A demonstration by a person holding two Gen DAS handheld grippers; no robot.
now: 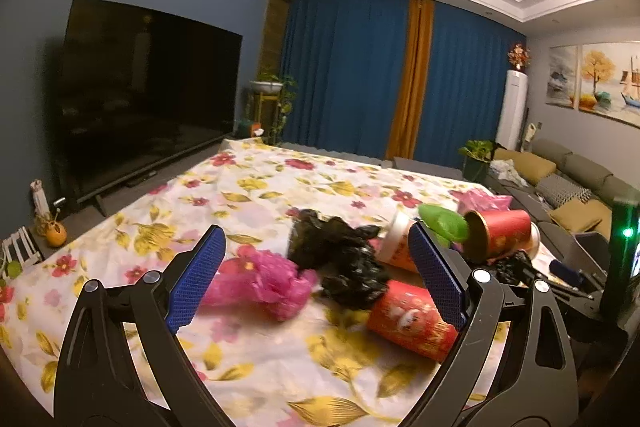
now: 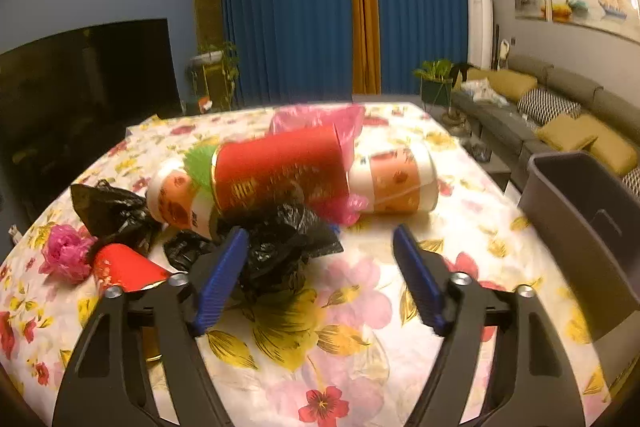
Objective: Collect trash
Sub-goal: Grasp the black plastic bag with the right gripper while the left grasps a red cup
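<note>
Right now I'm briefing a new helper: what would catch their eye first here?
A heap of trash in the middle of the flowered tablecloth: red paper cups, crumpled black bags and a pink bag. A grey bin waits at the table's right edge.

No text, brand or number could be read. The big red cup carried gold characters and the near red cup bore white marks, both too blurred to make out.

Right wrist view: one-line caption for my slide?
Open right gripper nears a black bag beside red cups on the floral cloth; grey bin at right.
</note>
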